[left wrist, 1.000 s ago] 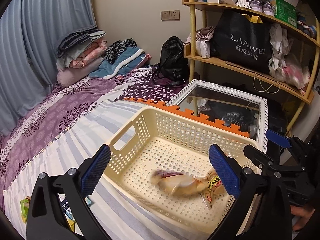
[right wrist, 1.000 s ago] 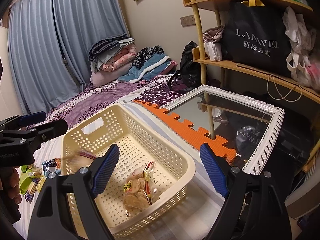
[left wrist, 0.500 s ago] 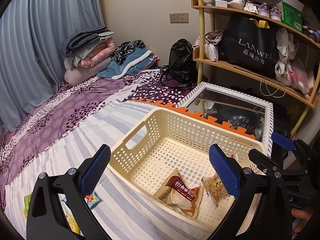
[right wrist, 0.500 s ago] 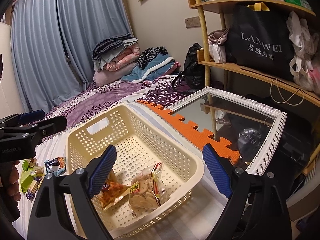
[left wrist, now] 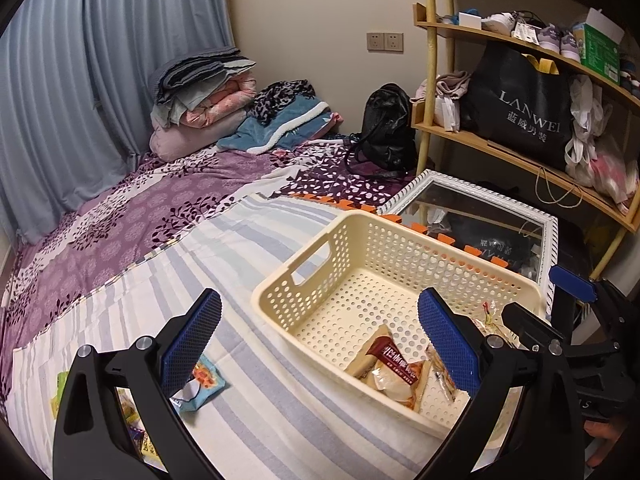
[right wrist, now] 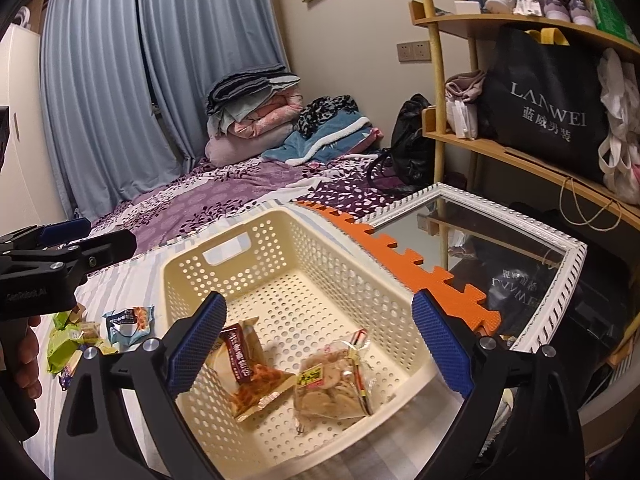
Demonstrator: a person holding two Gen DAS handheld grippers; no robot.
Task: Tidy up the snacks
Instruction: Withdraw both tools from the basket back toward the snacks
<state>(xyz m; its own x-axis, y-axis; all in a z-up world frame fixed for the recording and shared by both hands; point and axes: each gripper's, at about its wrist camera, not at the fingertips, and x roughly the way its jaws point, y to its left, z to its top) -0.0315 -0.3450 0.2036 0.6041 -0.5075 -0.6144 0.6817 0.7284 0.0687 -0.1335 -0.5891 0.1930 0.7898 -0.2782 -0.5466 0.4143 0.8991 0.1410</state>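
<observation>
The right tool hangs over the cream basket with its jaws opening, already wide, nothing between the pads. On the basket floor below lie two snack packets: a maroon-labelled one at seven o'clock and a clear bag of round biscuits just beside it, toward five o'clock. The left tool is also spread wide and empty, above the striped bed sheet. More snacks sit on the bed at nine o'clock of the basket.
</observation>
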